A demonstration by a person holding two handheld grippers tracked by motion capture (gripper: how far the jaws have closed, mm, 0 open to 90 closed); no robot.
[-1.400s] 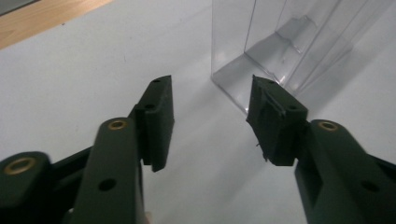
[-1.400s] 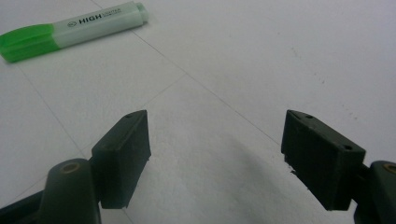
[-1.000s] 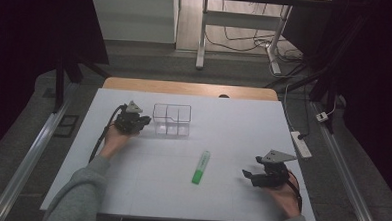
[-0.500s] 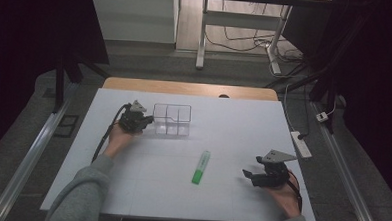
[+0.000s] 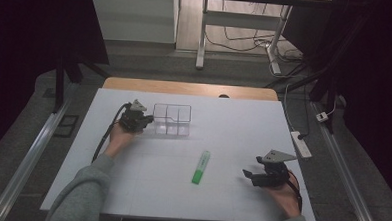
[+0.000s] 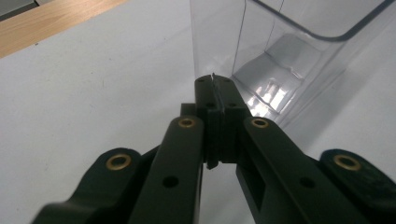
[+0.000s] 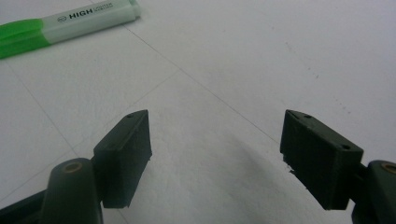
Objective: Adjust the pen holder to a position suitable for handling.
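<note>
One green highlighter (image 5: pixel 200 167), one clear organizer (image 5: pixel 171 119); left claw (image 6: pixel 217 84) pressed closed beside it, right claw (image 7: pixel 217 154) wide.

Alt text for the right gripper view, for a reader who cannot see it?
The right gripper hovers with its two black jaws wide apart and nothing between them, over a white table. A green highlighter pen with a pale barrel lies at the top left, beyond the jaws.
</note>
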